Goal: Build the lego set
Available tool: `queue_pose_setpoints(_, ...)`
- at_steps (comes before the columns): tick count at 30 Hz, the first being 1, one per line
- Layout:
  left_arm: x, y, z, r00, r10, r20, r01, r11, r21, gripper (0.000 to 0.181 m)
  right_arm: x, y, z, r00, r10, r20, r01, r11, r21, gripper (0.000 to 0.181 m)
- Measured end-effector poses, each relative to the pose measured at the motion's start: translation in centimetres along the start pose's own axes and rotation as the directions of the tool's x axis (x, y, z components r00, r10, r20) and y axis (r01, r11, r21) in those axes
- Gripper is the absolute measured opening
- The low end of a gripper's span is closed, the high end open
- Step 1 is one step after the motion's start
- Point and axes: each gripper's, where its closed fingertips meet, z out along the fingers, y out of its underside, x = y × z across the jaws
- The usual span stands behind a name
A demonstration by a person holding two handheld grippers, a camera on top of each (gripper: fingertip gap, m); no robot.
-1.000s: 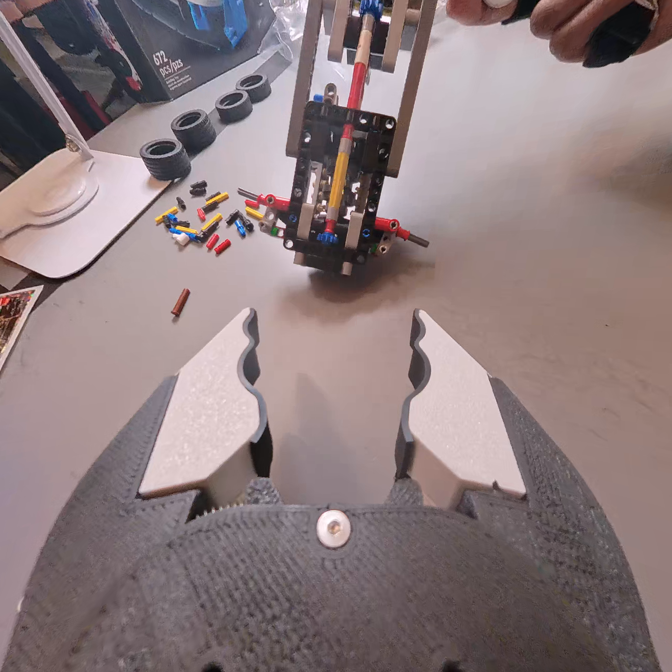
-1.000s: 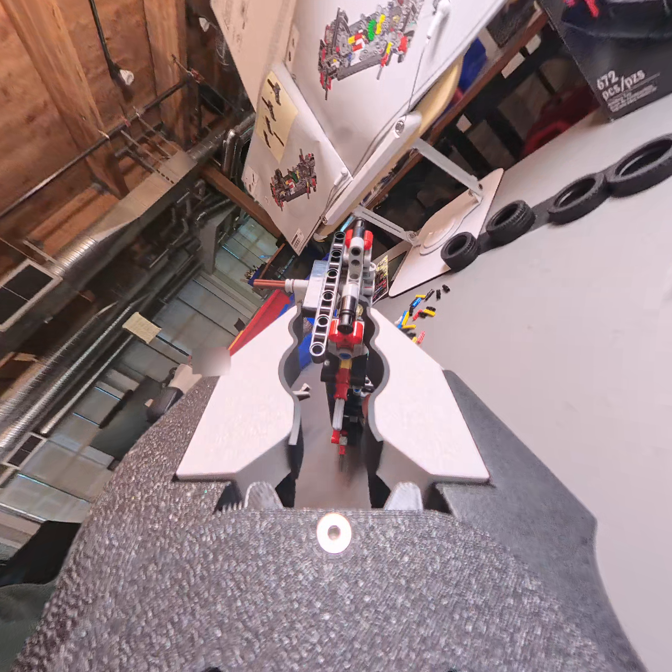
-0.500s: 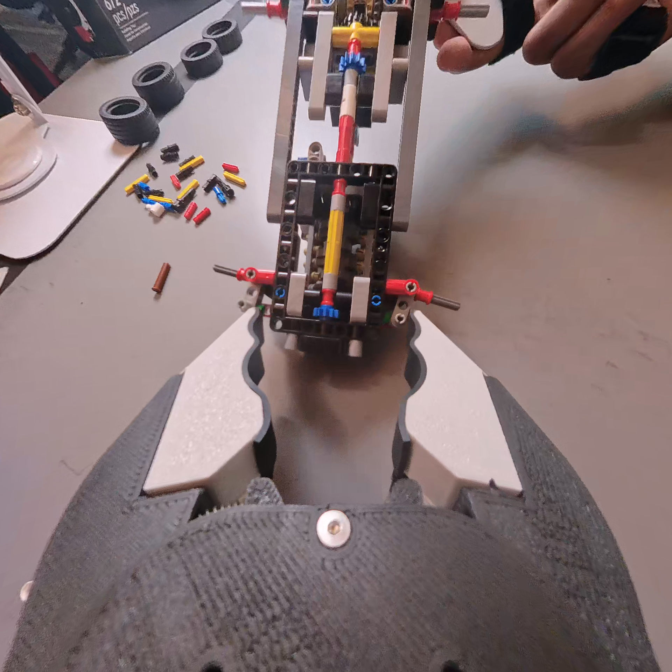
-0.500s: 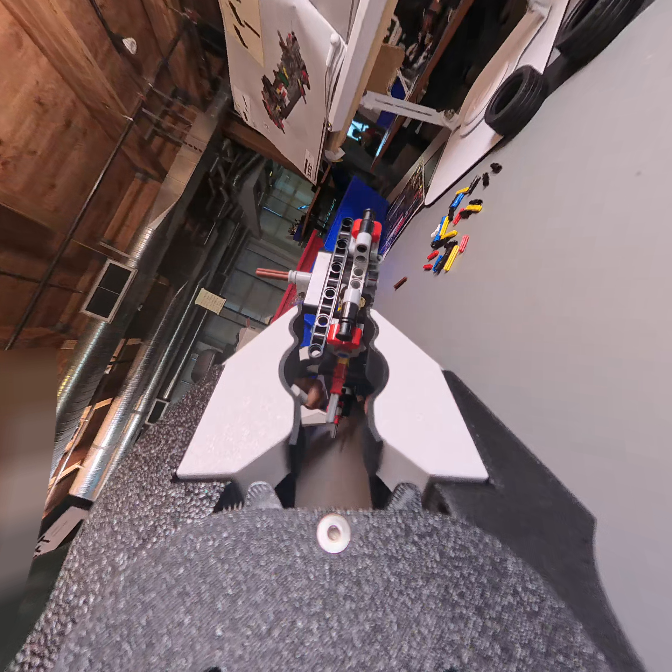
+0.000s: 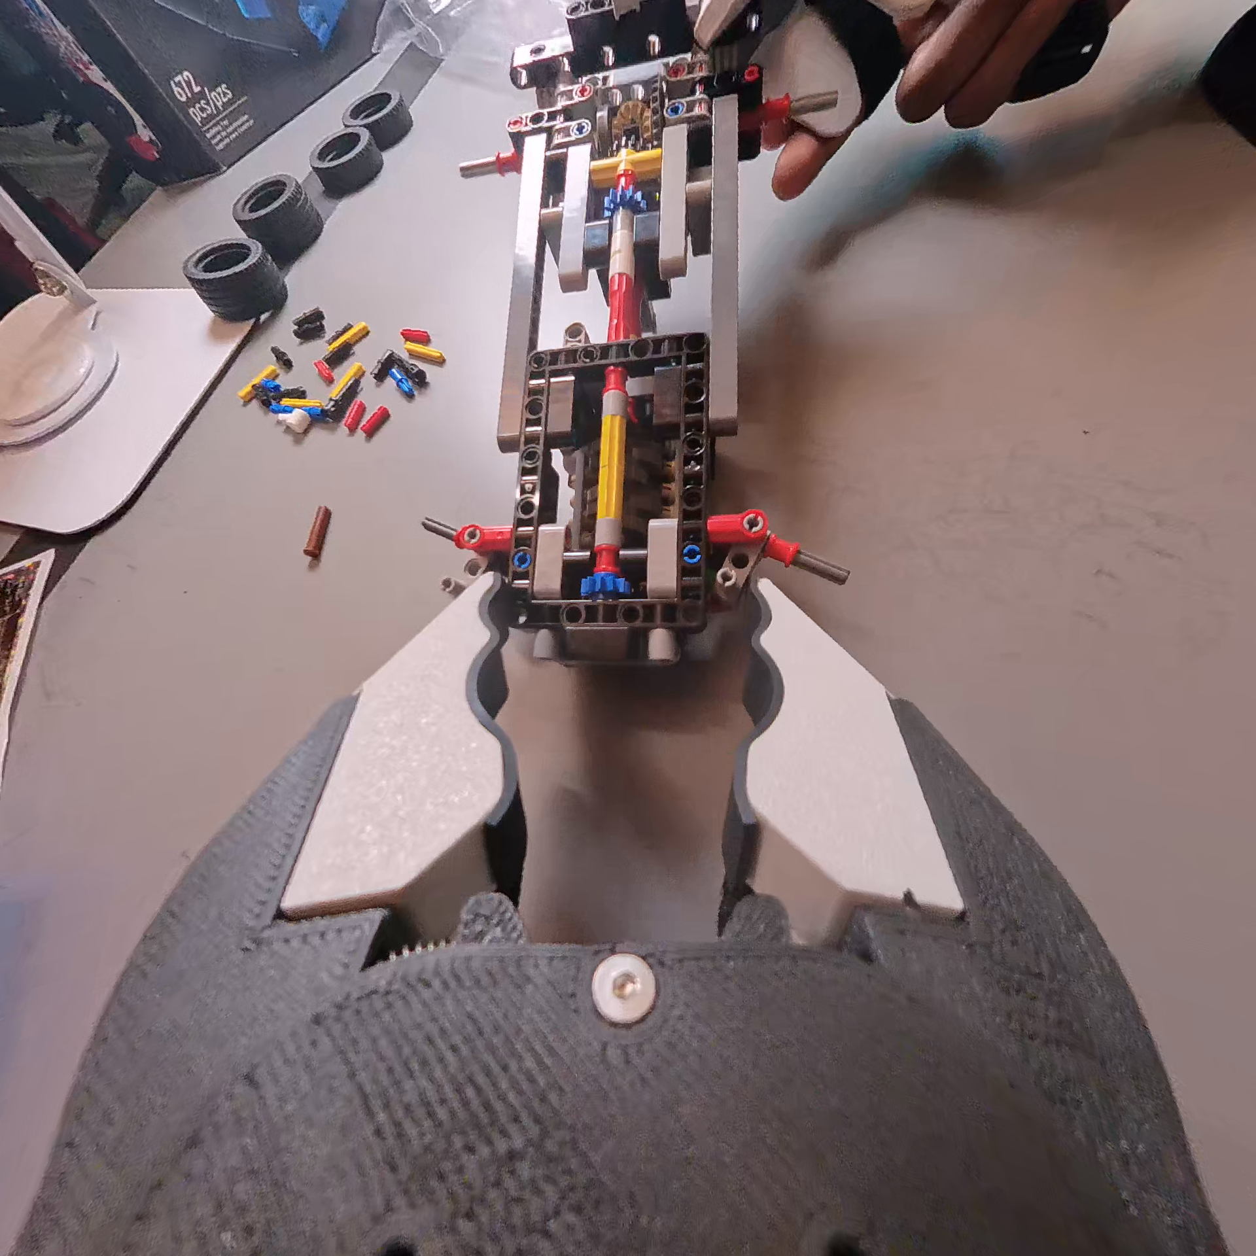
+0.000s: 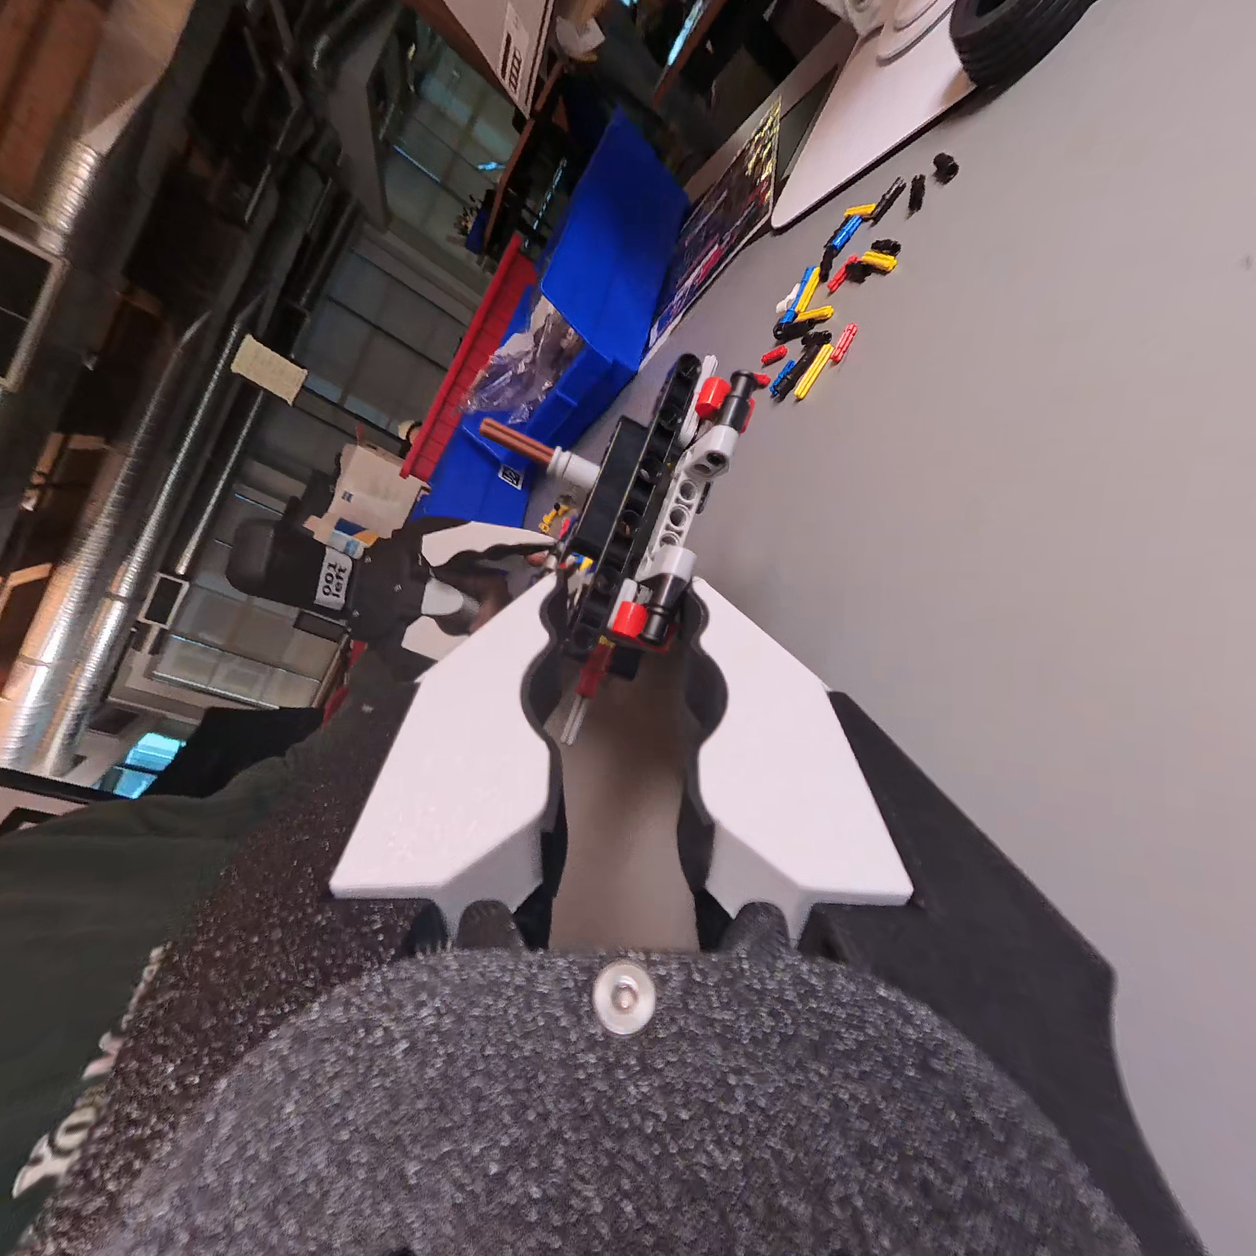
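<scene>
While the left gripper (image 5: pixel 622 598) is hovering low over the grey table (image 5: pixel 985 476), its fingers are standing spread to either side of the near end of the lego chassis (image 5: pixel 615 476), the tips just beside the black frame but not visibly pressing on it. That long chassis is running away from the camera, resting on or just above the tabletop; I cannot tell which. At its far end the right gripper (image 6: pixel 622 612) is pinching the chassis edgewise between narrowed fingers, so that end is looking secure. To do this handover well, the left fingers probably ought to be closing squarely on the frame's solid side beams, keeping clear of the red steering links (image 5: pixel 737 527) and thin axles sticking out sideways, which could pop loose under pressure. Farther off to the left, loose pins (image 5: pixel 340 380) are lying scattered, a brown pin (image 5: pixel 317 532) apart from them, and four black tyres (image 5: pixel 234 278) are waiting in a row.
</scene>
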Motion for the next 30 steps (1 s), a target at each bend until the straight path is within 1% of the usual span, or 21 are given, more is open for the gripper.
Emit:
queue_pose_setpoints(7,-0.2,0.2,-1.0,0.999,0.03,-0.02,-0.029,0.999,0.019,0.068,0.4,1.6,-0.7,0.989,-0.144,-0.026,0.138,0.977,-0.161,0.035)
queue_pose_setpoints(12,-0.4,0.0,-1.3,0.999,0.029,-0.023,-0.028,0.999,0.04,0.067,1.2,2.5,-1.0,0.967,-0.243,-0.071,0.221,0.948,-0.231,0.035)
queue_pose_setpoints(20,-0.7,-0.7,-2.1,0.999,0.03,-0.018,-0.029,0.997,0.078,0.066,2.4,2.4,-1.7,0.908,-0.385,-0.165,0.328,0.899,-0.291,0.036)
queue_pose_setpoints(25,-1.2,-1.0,-2.7,1.0,0.005,-0.005,-0.005,0.994,0.107,0.063,2.6,1.9,-2.2,0.862,-0.464,-0.206,0.396,0.868,-0.299,0.036)
queue_pose_setpoints(30,-1.6,-1.6,-3.3,1.0,-0.027,-0.009,0.028,0.989,0.148,0.063,2.5,1.0,-2.2,0.772,-0.586,-0.244,0.517,0.804,-0.295,0.037)
